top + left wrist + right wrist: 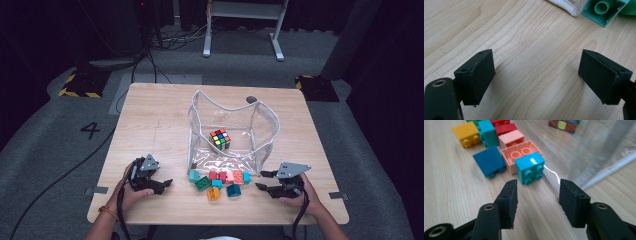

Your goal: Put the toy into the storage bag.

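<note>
A clear plastic bag (200,117) stands open on the wooden table (150,115) with a Rubik's cube (220,139) inside it. Several toy blocks lie in front of the bag, among them a green block (203,183), an orange block (213,193) and a dark blue block (233,190). My left gripper (164,185) rests on the table left of the blocks, jaws open on bare wood (536,75). My right gripper (262,180) sits right of the blocks, open (537,195). A teal block (530,167) lies just ahead of its jaws, apart from them, beside a salmon block (517,153).
The bag's white-trimmed edge (606,171) runs along the right of the right gripper's jaws. The green block (604,10) and a bag corner (569,7) lie beyond the left gripper. Bare tabletop stretches left of the bag. A desk frame (245,25) stands on the floor behind.
</note>
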Action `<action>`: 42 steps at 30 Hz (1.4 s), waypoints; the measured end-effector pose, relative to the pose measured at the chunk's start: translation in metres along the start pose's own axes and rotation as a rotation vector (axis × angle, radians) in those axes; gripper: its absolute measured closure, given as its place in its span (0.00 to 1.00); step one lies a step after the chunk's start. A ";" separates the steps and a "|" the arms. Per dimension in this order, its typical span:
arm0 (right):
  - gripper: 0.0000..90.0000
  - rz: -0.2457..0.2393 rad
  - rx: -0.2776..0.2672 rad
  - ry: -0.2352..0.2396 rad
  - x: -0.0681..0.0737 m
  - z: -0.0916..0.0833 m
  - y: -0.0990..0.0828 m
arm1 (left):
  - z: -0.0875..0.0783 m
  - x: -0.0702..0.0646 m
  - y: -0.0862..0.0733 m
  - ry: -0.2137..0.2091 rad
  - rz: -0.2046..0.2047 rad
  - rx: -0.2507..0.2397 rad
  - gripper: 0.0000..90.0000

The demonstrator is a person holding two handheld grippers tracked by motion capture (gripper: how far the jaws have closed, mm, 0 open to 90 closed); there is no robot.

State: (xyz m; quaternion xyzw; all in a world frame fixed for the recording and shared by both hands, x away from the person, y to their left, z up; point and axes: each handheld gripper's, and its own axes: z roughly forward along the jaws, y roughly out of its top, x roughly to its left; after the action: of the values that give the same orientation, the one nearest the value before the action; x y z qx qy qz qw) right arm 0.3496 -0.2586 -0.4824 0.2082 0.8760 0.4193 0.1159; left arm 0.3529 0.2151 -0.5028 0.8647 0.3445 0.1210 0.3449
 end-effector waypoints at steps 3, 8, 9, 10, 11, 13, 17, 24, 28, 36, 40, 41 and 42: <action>0.56 -0.012 0.009 0.015 0.001 0.009 0.003 | 0.000 0.000 0.000 0.000 0.000 0.000 0.15; 0.51 -0.035 0.016 0.019 0.005 0.020 0.007 | 0.000 0.000 0.000 0.000 0.000 0.000 0.15; 0.49 -0.042 0.018 0.015 0.005 0.021 0.008 | 0.000 0.000 0.000 0.000 0.000 0.000 0.15; 0.49 -0.050 0.020 0.015 0.004 0.023 0.009 | 0.000 0.000 0.000 0.000 0.000 0.000 0.15; 0.47 -0.047 0.024 0.022 0.004 0.025 0.010 | 0.000 0.000 0.000 0.000 0.000 0.000 0.15; 0.45 -0.058 0.031 0.019 0.003 0.028 0.012 | 0.000 0.000 0.000 0.000 0.000 0.000 0.15; 0.44 -0.066 0.038 0.028 0.001 0.035 0.014 | 0.000 0.000 0.000 0.000 0.000 0.000 0.15; 0.45 -0.054 0.037 0.041 0.004 0.040 0.017 | 0.000 0.000 0.000 0.000 0.000 0.000 0.15; 0.52 -0.072 0.030 0.064 0.004 0.043 0.018 | 0.000 0.000 0.000 0.000 0.000 0.000 0.15; 0.61 -0.086 0.011 0.055 0.006 0.043 0.015 | 0.000 0.000 0.000 -0.001 0.000 0.000 0.15; 0.61 -0.096 0.006 0.064 0.005 0.039 0.012 | 0.000 0.000 0.000 0.000 0.000 0.000 0.15; 0.61 -0.092 0.003 0.065 0.005 0.037 0.012 | 0.000 0.000 0.000 0.000 0.000 0.000 0.15; 0.61 -0.090 -0.006 0.061 0.004 0.036 0.011 | 0.000 0.000 0.000 0.000 0.000 0.000 0.15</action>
State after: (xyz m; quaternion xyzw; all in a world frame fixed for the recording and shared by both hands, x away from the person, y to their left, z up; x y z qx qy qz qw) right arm 0.3623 -0.2260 -0.4965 0.1554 0.8863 0.4224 0.1087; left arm 0.3530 0.2152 -0.5028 0.8648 0.3444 0.1209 0.3449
